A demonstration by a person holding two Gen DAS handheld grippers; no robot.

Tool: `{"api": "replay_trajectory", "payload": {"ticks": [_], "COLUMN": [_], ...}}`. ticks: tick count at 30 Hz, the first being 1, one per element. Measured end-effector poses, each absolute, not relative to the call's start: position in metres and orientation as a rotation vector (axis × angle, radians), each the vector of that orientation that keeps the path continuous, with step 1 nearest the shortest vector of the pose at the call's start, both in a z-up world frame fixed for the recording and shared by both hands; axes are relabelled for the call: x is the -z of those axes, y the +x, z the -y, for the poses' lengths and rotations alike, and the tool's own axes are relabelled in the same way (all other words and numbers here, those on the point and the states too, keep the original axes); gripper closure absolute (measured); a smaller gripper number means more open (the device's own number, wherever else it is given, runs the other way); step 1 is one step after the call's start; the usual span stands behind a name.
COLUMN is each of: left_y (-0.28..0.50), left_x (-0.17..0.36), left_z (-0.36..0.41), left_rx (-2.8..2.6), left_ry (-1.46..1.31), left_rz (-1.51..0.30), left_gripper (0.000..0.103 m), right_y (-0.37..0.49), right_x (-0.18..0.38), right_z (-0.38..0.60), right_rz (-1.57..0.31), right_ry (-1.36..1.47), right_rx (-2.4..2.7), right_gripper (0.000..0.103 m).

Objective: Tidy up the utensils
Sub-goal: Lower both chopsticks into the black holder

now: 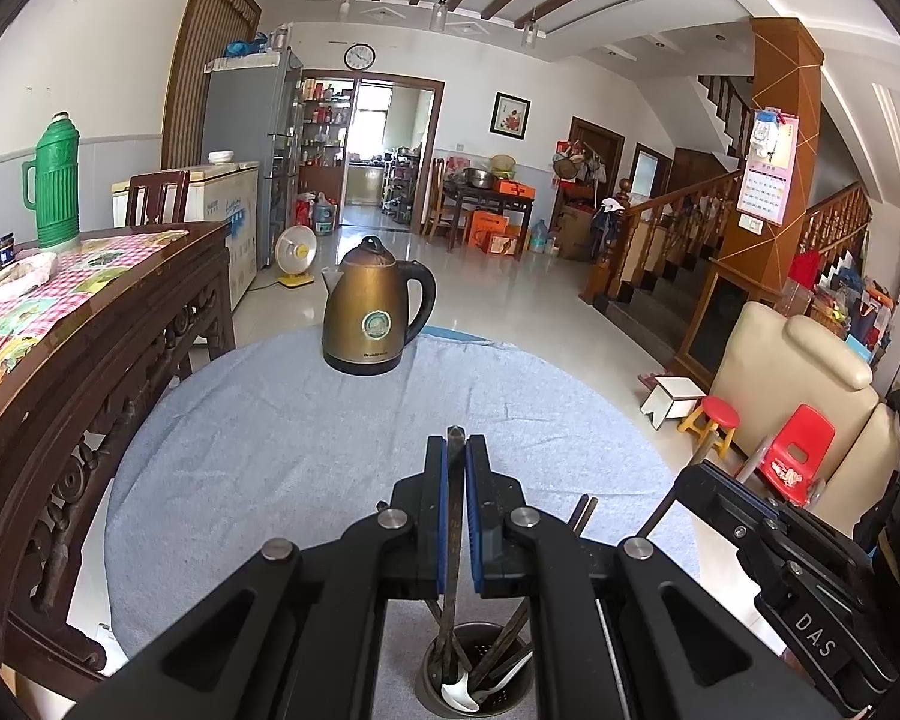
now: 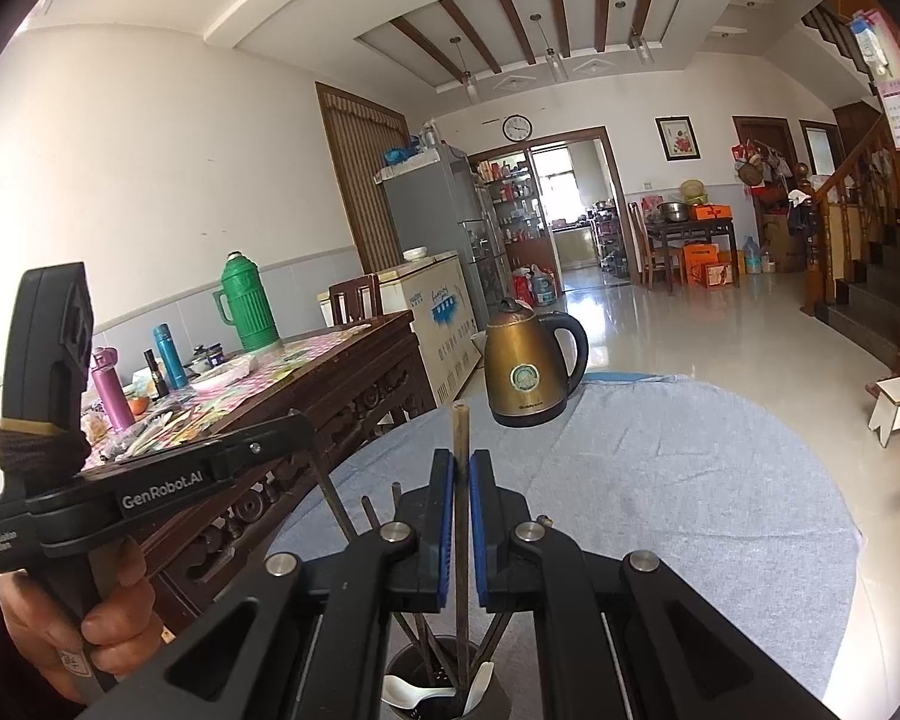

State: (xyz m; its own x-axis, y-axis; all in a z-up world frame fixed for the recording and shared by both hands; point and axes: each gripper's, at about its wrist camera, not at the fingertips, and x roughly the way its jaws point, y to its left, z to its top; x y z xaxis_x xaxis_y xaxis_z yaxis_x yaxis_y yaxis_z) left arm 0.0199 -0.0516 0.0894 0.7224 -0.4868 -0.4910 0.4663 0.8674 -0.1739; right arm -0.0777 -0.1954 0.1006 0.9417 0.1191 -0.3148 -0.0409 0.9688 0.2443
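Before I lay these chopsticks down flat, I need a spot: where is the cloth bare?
The grey cloth lies bare between the kettle and the left gripper, and out to both its edges. It is crowded at the utensil holder, where chopsticks and white spoons stand under both grippers. The right gripper also clamps a chopstick.

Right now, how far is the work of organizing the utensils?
Already done: several chopsticks and white spoons stand in the metal holder. In hand: the left gripper is shut on a dark chopstick, and the right gripper is shut on a pale chopstick; both chopsticks reach down into the holder. Left: releasing those two. No loose utensils show on the grey cloth.
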Motion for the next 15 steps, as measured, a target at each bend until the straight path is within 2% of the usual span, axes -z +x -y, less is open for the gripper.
{"api": "replay_trajectory", "payload": {"ticks": [15], "left_y": [0.029], "left_x": [-0.076], "left_z": [0.050], "left_rx": [0.516], "left_ry": [-0.040], "left_rz": [-0.594], "left_gripper": [0.097], "right_y": [-0.064], "right_x": [-0.088], "right_z": [0.191], "right_rz": [-0.382], "right_ry": [0.237], "right_rx": [-0.077], "right_gripper": [0.097]}}
